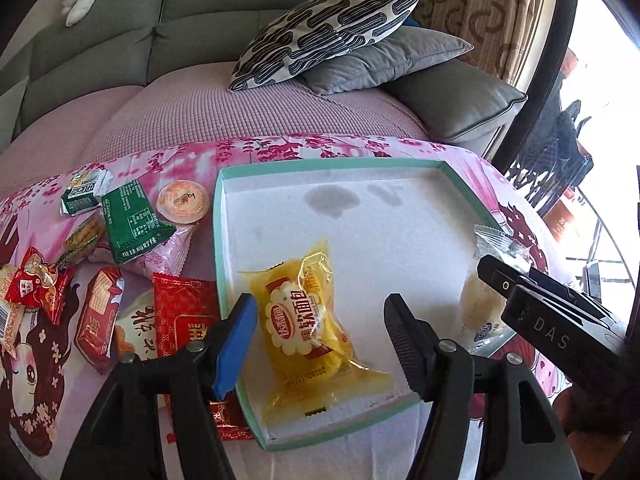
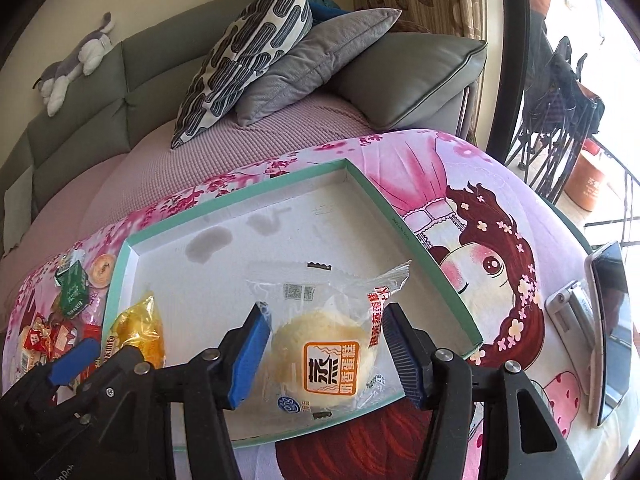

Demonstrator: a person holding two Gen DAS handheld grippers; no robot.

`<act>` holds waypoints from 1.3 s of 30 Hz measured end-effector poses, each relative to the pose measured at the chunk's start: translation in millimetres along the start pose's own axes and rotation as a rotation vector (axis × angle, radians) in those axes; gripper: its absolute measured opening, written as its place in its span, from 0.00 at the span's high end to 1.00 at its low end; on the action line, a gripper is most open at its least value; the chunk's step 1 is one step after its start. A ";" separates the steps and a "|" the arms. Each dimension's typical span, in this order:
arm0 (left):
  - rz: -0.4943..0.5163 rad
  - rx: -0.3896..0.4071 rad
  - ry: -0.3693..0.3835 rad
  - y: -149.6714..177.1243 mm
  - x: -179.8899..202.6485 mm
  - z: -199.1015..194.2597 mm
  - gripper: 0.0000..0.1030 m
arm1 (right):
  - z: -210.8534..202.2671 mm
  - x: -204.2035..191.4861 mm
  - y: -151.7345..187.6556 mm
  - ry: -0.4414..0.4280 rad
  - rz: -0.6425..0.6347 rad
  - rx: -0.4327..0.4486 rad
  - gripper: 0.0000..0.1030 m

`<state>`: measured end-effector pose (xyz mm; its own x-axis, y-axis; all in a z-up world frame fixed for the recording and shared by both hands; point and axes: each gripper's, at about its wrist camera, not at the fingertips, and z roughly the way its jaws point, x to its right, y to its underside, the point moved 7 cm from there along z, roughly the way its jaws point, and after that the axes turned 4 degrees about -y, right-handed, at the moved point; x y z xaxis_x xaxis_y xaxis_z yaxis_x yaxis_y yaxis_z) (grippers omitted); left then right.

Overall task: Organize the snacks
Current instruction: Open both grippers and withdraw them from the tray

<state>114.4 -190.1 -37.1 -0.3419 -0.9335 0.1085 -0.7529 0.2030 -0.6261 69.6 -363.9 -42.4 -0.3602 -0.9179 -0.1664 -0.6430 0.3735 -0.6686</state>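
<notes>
**Two snacks lie in the tray, both grippers spread wide over them**

From the left wrist: the left gripper stands with its jaws apart, the blue pad on one side and the black ribbed pad on the other, and neither pad presses on anything. Between them lies the yellow soft-bread packet, flat on the white floor of the teal-edged tray. Its long axis runs away from the fingers, tilted a little to the left at the far end, so the jaws straddle its short width. To the left, outside the tray on the pink cartoon tablecloth, waits the unsorted heap: green packets, a round jelly cup, red wafer packets. That heap is plainly nearer this hand than the other. The right gripper's black body pokes in from the right edge.

From the right wrist: the right gripper is likewise spread, with its pads clear of the wrapper on both sides. The steamed cake in its clear wrapper sits directly between and just ahead of the fingers, resting in the tray's near right corner. The wrapper's crimped ends point up-right and down-left, roughly across the jaw line. The yellow packet shows at the left, beside the left gripper's blue pad. A phone on a stand leans at the right, well apart from the tray.

I'd judge both packets are set down, and the next reach goes left to the heap, the left hand's side.
</notes>
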 end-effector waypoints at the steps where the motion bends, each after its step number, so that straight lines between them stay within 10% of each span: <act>1: -0.001 0.000 -0.004 -0.3 -1.2 -1.3 0.34 | -0.7 -0.7 0.0 0.004 -0.003 0.000 0.33; 19: -0.182 -0.034 -0.245 5.3 -84.3 -25.1 0.21 | -14.6 -9.8 14.7 0.035 -0.050 -0.084 0.23; 36: -0.222 -0.049 -0.269 10.8 -95.7 -22.7 0.21 | -11.5 -12.8 18.5 0.025 -0.056 -0.101 0.21; 39: -0.227 -0.048 -0.273 11.5 -98.3 -21.0 0.09 | -8.5 -11.5 20.1 0.020 -0.047 -0.109 0.14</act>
<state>127.6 -89.8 -38.8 -0.0049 -0.9997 0.0259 -0.8203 -0.0108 -0.5718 55.1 -344.7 -47.8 -0.3408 -0.9322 -0.1218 -0.7285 0.3438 -0.5925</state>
